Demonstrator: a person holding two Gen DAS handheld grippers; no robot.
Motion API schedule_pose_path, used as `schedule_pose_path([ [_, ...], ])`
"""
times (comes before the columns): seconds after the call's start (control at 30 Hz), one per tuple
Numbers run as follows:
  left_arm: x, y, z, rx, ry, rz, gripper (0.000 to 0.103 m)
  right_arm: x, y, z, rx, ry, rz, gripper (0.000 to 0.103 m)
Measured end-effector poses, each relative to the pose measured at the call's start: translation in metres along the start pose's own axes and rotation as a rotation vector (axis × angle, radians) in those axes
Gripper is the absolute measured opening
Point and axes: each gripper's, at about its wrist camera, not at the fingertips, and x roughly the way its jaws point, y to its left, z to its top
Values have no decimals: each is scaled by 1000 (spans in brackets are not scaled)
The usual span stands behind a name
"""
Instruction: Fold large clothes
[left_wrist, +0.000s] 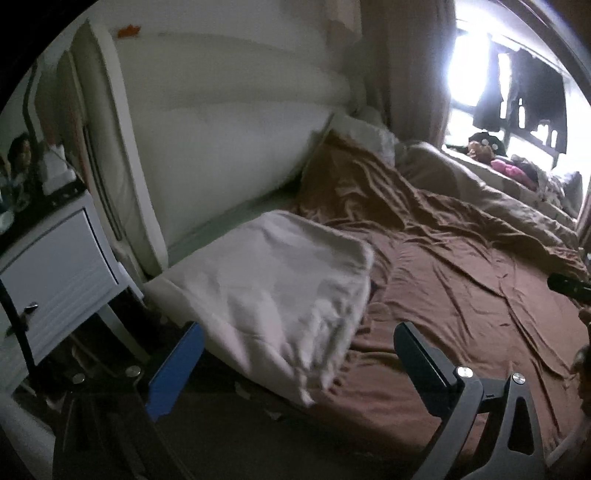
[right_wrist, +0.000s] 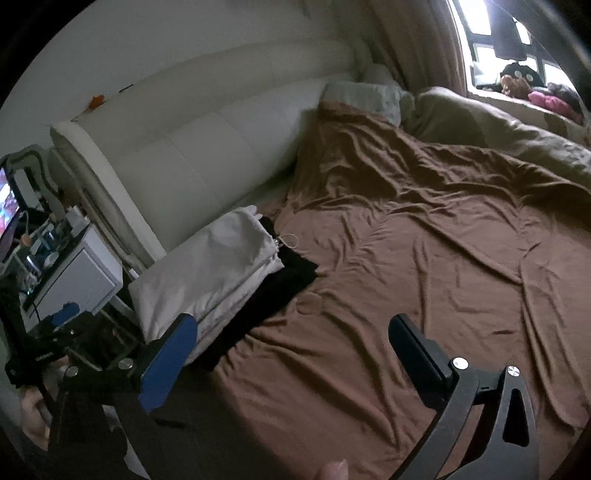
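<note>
While both held empty, left gripper and right gripper wide apart over folded white garment

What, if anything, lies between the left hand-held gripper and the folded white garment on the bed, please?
Nothing visible does. The left hand-held gripper is open, and the white garment lies straight ahead between its fingers' line of sight, on the brown sheet, with open space before it.

The black garment was largely covered by the folded white cloth in the right wrist view. Items on the far windowsill were blurred by glare. The nightstand was cut off at the left edge.
</note>
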Motion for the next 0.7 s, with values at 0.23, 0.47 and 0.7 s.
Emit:
schedule_pose_path([
  [0.23,-47,-37,-17,12,-57,-47,103,-58,-3,-31,-33,-40,-46,103],
  [0.47,-86,-69,-44,6,-113,-114,103,-122,-4,-77,-22,-105,-107,103],
  [0.7,-120,-100,-74,14,-154,-183,103,-177,-3,-122,-10,-161,-158,103],
])
